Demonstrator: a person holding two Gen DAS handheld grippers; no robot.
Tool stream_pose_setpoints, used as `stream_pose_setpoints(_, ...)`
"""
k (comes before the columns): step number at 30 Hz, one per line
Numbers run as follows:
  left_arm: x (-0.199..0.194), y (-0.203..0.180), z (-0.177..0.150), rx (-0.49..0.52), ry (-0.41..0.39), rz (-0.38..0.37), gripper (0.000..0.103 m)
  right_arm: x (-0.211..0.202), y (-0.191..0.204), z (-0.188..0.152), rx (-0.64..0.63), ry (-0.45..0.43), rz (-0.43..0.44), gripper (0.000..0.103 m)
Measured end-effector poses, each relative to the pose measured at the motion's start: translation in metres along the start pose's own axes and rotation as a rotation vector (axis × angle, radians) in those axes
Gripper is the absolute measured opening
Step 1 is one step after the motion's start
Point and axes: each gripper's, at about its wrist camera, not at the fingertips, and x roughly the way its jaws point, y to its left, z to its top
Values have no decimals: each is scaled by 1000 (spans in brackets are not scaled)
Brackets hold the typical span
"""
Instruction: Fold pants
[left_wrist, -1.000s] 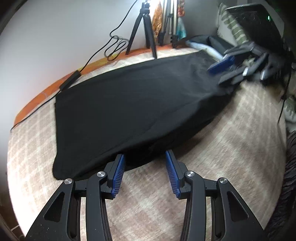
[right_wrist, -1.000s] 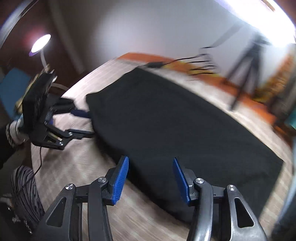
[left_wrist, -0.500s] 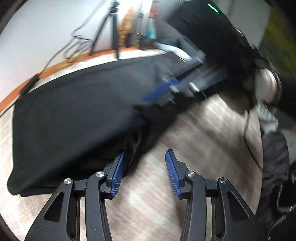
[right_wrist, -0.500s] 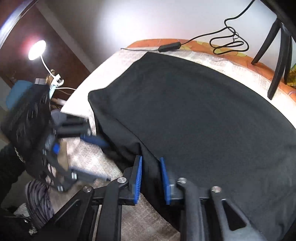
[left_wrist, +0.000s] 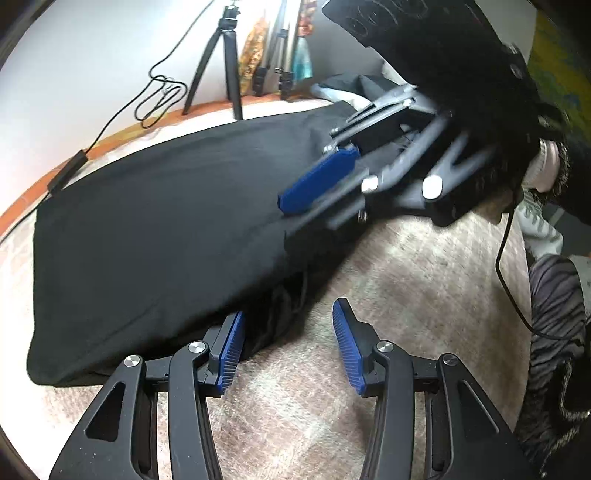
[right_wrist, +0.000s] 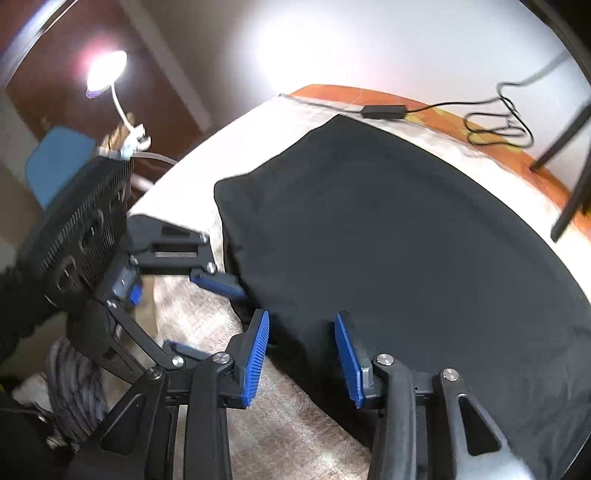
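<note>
Both hand-held grippers, left (left_wrist: 286, 345) and right (right_wrist: 303, 356), gape wide at the near edge of the black fabric pants (left_wrist: 159, 221), spread flat on the beige checked bed (left_wrist: 388, 295). Beyond the pants: orange bed edge (right_wrist: 369, 92), black cable (left_wrist: 159, 99), black tripod (left_wrist: 221, 62), white wall (right_wrist: 369, 40).

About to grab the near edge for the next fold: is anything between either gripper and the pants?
Nothing visible. The left gripper is open at the near edge of the pants, one finger against the cloth. The right gripper is open with the pants edge between its fingers. The cable lies beyond them.
</note>
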Motion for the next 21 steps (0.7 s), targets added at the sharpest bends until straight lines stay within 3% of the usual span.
stream_pose_setpoints(4,1,0,-2,-7,-7,-22,46,19,2,4,-40,52,-39,0)
stream_pose_setpoints(7,2,-12,-3,37,15,-68,46,10,-9,10,34,5,8,0)
stream_pose_setpoints(10,1,-23,-4,106,36,-68,46,-6,-20,15,87,-53,36,0)
stream_pose_setpoints(13,-2,-12,2,41,14,-96,46,-10,-23,14,93,-52,17,0)
stream_pose_setpoints(17,6,-2,17,3,-16,-49,49,-16,-24,13,127,-77,59,0)
stream_pose_setpoints(21,24,-6,28,-24,-16,-114,49,-17,-19,13,118,-69,57,0)
